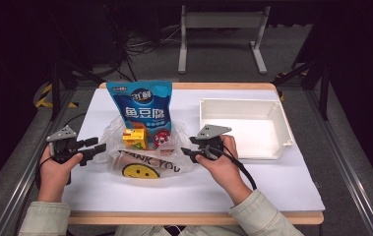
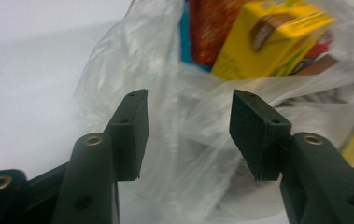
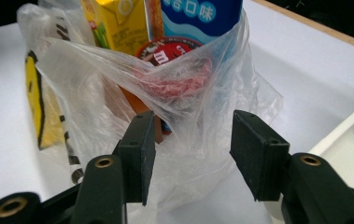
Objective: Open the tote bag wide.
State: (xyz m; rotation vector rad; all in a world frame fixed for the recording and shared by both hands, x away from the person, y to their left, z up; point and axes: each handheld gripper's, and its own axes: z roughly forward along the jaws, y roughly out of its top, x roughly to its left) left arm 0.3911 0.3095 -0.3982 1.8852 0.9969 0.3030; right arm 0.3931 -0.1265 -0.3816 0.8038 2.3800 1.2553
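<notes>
At the table's middle lies a clear plastic bag [image 1: 142, 160] holding a blue snack pouch [image 1: 144, 110], a yellow carton [image 1: 135, 138] and a red packet [image 1: 161, 138]. The left gripper [image 1: 97, 145] and right gripper [image 1: 184, 151] flank it, jaws parted, film slack between them, unpinched. A white tray [image 1: 282, 123] stands to the right.

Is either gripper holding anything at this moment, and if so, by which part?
Nothing is held. The left gripper and right gripper are both open, with loose film of the plastic bag between their jaws.
</notes>
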